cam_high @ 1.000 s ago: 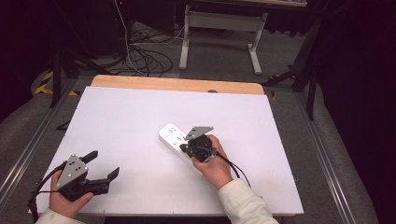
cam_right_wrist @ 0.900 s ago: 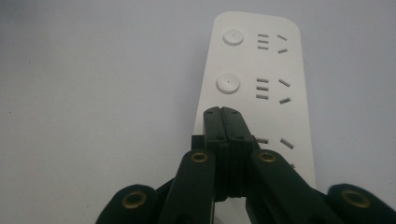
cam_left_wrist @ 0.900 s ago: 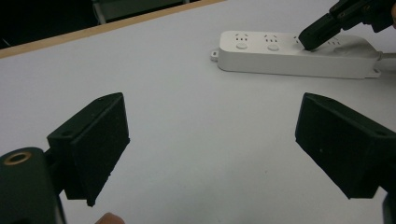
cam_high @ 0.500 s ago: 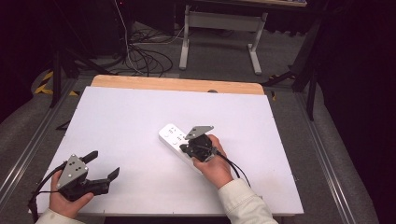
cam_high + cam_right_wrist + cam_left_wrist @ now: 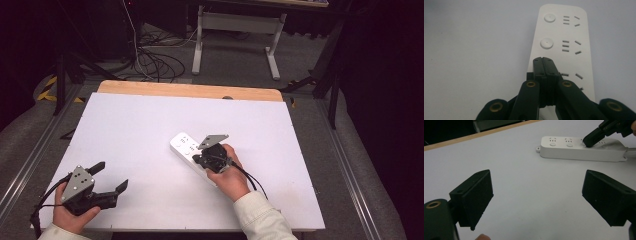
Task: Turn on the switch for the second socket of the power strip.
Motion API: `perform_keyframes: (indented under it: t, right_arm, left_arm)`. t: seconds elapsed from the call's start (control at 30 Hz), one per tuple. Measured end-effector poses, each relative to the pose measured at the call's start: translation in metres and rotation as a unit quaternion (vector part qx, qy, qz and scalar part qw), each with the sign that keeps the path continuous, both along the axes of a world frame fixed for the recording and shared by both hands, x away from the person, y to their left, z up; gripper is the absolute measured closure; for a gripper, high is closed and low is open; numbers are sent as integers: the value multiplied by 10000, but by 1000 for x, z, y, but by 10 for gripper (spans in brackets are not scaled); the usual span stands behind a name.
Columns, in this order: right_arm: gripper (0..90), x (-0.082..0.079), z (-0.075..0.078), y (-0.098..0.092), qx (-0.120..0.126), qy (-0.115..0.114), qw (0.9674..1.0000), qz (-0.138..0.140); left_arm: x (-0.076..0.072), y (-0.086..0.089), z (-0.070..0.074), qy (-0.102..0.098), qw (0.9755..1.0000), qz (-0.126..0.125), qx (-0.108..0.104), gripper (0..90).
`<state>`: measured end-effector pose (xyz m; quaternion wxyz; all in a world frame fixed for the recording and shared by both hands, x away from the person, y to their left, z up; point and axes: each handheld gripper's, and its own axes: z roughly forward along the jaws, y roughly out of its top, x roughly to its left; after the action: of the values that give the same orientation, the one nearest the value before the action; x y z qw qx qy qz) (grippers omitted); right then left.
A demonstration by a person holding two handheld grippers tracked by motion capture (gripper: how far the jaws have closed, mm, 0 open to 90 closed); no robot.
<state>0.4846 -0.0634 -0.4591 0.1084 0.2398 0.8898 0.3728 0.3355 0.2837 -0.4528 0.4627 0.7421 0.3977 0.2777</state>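
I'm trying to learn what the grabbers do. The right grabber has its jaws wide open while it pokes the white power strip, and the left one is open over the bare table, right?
Not quite. The right gripper pokes the white power strip with its jaws shut tight together, as the right gripper view shows. The left gripper is indeed open over the bare table.

The high view looks forward and down from above the person's side, taking in the whole table (image 5: 150,130); the left gripper view sits low near the table's near-left corner, facing across it toward the power strip (image 5: 579,151); the right gripper view hangs close over that strip (image 5: 564,45), pointing along it; all three share the strip (image 5: 186,147).
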Motion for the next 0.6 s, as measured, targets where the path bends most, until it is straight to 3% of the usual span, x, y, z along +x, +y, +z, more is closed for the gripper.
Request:
perform_keyframes:
  t: [0.6]
  right_arm:
    - [900,0,0,2,-104,-21,9999,18]
  left_arm:
    - [0,0,0,-5,10000,-6,25,103]
